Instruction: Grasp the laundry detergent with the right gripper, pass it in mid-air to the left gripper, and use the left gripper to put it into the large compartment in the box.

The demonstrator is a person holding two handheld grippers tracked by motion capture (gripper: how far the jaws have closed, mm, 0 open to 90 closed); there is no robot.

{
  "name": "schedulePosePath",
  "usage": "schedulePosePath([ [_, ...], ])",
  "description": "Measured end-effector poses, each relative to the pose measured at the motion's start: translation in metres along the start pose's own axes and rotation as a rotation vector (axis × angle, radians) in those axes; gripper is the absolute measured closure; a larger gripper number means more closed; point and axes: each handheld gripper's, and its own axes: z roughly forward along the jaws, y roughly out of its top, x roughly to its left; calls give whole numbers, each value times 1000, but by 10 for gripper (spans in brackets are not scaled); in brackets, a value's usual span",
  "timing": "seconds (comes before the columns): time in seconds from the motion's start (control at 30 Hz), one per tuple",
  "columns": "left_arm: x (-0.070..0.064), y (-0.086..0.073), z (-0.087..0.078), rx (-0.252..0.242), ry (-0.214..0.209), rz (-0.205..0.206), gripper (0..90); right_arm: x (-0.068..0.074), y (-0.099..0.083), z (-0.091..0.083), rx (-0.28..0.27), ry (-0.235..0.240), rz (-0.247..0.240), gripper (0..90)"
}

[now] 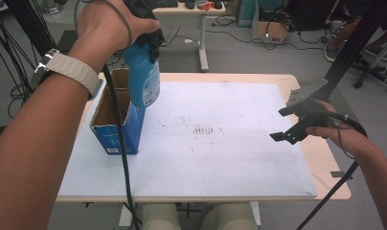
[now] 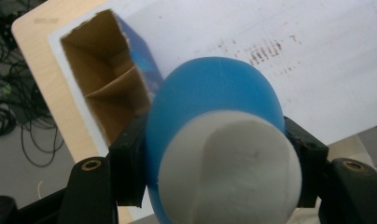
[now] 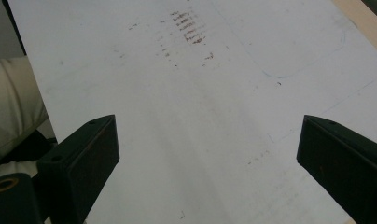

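A blue bottle [image 1: 142, 76] with a white cap [image 2: 228, 168] hangs bottom-down in the air, just right of and above an open blue cardboard box [image 1: 116, 120] with a brown divided inside [image 2: 105, 88]. My left gripper [image 1: 146, 36] is shut on the bottle near its cap, its jaws pressing both sides in the left gripper view. My right gripper [image 1: 283, 123] is open and holds nothing, hovering over the right part of the white board [image 3: 210, 121].
The white board [image 1: 206, 158] lies on a light wooden table [image 1: 325, 158]. A faint brown smudge [image 1: 202, 129] marks the board's middle. Beyond the table are another desk [image 1: 201, 28], cables and a person's legs [image 1: 354, 28].
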Motion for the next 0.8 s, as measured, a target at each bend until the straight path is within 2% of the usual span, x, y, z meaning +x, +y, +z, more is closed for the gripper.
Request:
schedulePosePath([
  [0.03,3,0,0,-1,2,-19,374,-1,0,1,-7,2,-10,56],
  [0.07,12,-2,-2,8,3,-52,375,0,0,1,0,0,-1,56],
  [0.1,12,-2,-2,8,3,-52,375,0,0,1,0,0,-1,56],
  [0.17,20,-3,-2,8,6,-86,375,-1,0,2,0,0,-7,56],
  [0.2,21,-4,-2,10,7,-87,375,-1,0,3,2,-1,-3,56],
  [0.37,40,-8,-2,2,11,-161,374,-1,-1,5,6,0,1,56],
  [0.57,57,-12,3,7,31,-217,374,-3,-1,7,-1,2,-13,56],
  [0.6,59,-12,4,12,36,-222,375,-2,-1,6,7,0,3,56],
  [0.77,69,-14,11,7,55,-257,375,-3,-1,7,19,3,11,56],
  [0.8,71,-15,13,8,58,-264,375,-4,0,8,14,4,-3,56],
])
